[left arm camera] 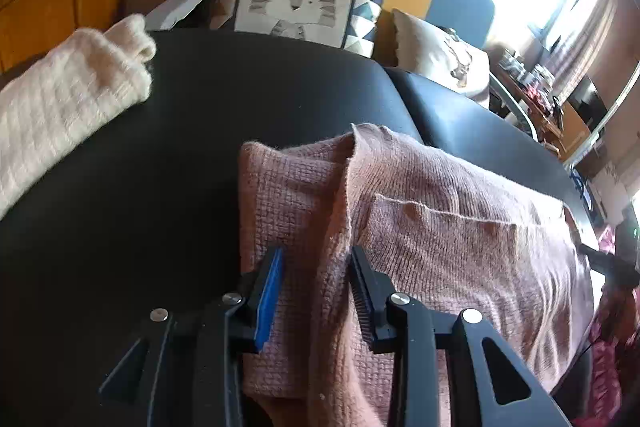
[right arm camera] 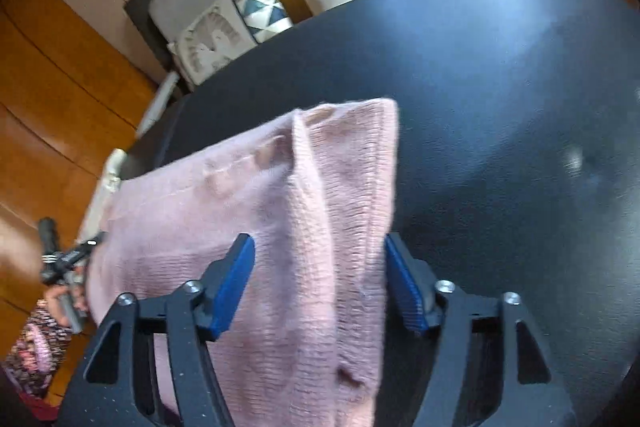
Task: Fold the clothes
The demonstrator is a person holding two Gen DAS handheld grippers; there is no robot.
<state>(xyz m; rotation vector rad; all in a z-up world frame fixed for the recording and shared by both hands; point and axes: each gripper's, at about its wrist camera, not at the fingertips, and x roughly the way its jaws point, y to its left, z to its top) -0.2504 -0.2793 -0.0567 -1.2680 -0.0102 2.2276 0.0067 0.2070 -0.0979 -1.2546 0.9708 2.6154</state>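
Your left gripper (left arm camera: 316, 259) is matte black plastic with angular arms, triangular cut-outs and round silver screws at the joints. One finger carries a bright blue pad (left arm camera: 269, 301), the other a dark ribbed face. Your right gripper (right arm camera: 318, 247) is built alike, with ribbed blue pads (right arm camera: 234, 287) on both fingers. Your sleeve (right arm camera: 34, 351) has a dark floral print in pink.
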